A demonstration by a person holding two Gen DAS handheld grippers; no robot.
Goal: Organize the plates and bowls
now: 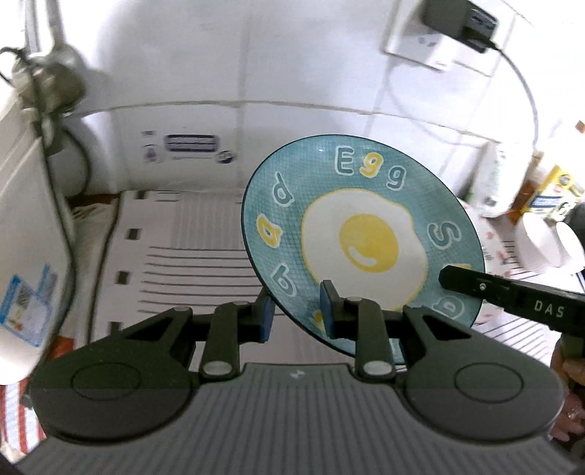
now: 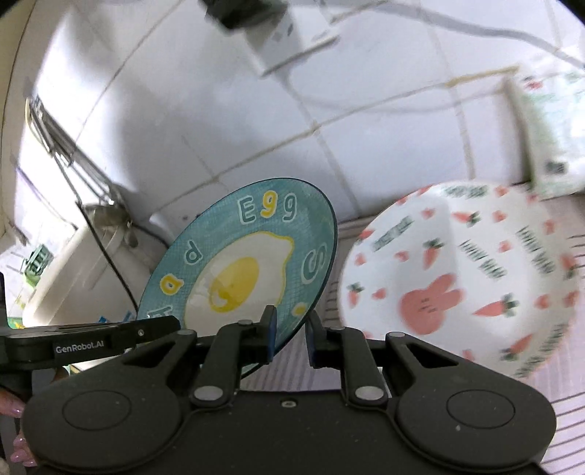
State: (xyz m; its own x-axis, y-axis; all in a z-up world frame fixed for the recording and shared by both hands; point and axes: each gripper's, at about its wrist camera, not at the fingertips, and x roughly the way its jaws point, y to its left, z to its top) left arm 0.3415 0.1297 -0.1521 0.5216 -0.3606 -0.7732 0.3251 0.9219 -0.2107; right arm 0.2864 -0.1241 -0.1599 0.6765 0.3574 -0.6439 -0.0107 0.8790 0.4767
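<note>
The blue egg plate [image 1: 365, 234] is held off the counter, tilted on edge, and both claws have hold of its lower rim. In the left wrist view the left claw [image 1: 297, 317] is clamped on the rim, one blue pad behind the plate and one on its printed face, while the right claw [image 1: 512, 299] shows only as a black bar reaching in from the right edge, its tips hidden behind the plate. The right wrist view shows what that one hides: the right claw [image 2: 290, 334] has the plate rim [image 2: 241, 270] between its pads, the left pad against the face; the right pad looks slightly off the back, and I cannot tell whether it presses. There the left claw [image 2: 91, 339] is a black bar at the left, with fingertips of a hand [image 2: 16, 409] below it. Only the right wrist view shows the white carrot-and-rabbit bowl [image 2: 464, 277], blurred, just to the right of the plate and apart from it. Only the left wrist view shows the white slotted drying rack [image 1: 175, 255] beneath the plate, a metal kettle [image 1: 47, 80] at far left, and a wall socket with a black plug [image 1: 457, 22] above. White tiled wall [image 2: 219, 109] stands behind everything.
</note>
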